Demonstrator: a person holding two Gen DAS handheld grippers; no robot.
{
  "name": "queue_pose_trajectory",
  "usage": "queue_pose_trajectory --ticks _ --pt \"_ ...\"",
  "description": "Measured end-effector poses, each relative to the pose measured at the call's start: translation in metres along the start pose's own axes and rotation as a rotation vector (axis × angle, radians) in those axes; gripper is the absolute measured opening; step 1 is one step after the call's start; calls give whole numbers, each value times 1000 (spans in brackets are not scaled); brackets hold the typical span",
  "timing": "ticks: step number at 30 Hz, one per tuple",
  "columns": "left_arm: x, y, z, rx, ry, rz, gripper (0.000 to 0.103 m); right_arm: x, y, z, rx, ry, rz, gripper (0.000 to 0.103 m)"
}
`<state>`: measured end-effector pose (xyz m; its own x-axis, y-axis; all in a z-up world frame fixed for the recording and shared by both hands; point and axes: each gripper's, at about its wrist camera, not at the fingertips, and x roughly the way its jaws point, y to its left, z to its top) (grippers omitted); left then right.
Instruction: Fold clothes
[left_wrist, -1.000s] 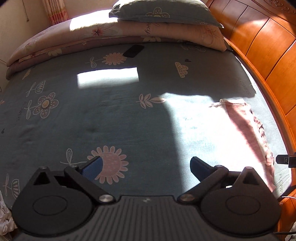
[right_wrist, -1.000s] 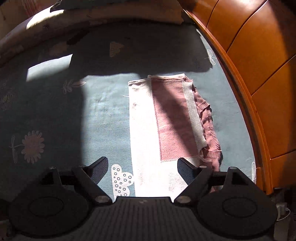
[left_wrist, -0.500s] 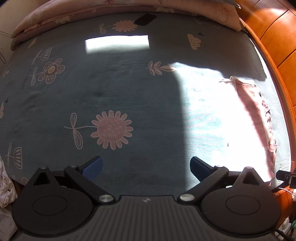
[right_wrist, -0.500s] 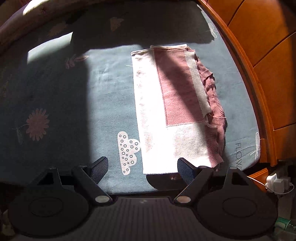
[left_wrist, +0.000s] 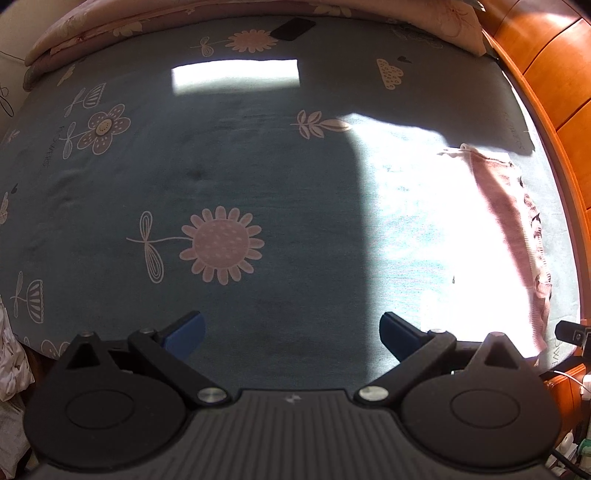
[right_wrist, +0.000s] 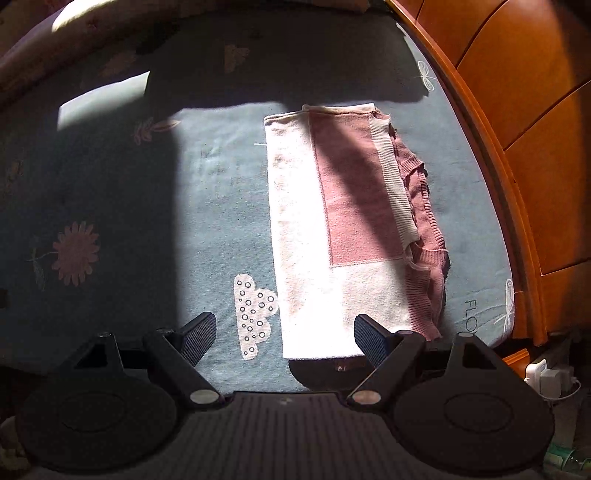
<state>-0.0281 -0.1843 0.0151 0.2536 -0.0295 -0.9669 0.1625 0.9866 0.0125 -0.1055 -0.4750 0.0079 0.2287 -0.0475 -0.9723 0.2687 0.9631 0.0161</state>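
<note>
Overhead, the left gripper (left_wrist: 290, 332) hangs wide open and empty above a teal bedsheet (left_wrist: 258, 177) printed with flowers; the right gripper (right_wrist: 284, 334) gapes empty over a folded pink-and-white sweater (right_wrist: 340, 229) beside printed letters "FLO", near the orange wooden headboard (right_wrist: 517, 74)

Black left gripper (left_wrist: 290, 328) and right gripper (right_wrist: 284, 334): blue pads, silver pivot screws, ribbed grey bodies.

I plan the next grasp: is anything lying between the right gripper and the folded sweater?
Nothing visible does. The right gripper hangs open over the bedsheet, and the folded pink and white sweater lies uncovered just ahead.
</note>
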Motion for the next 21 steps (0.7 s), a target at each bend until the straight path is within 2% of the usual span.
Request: queue_pose_trajectory --ticks 21 --pt "5 0 -4 -17 12 -16 100 -1 0 1 -3 0 -5 85"
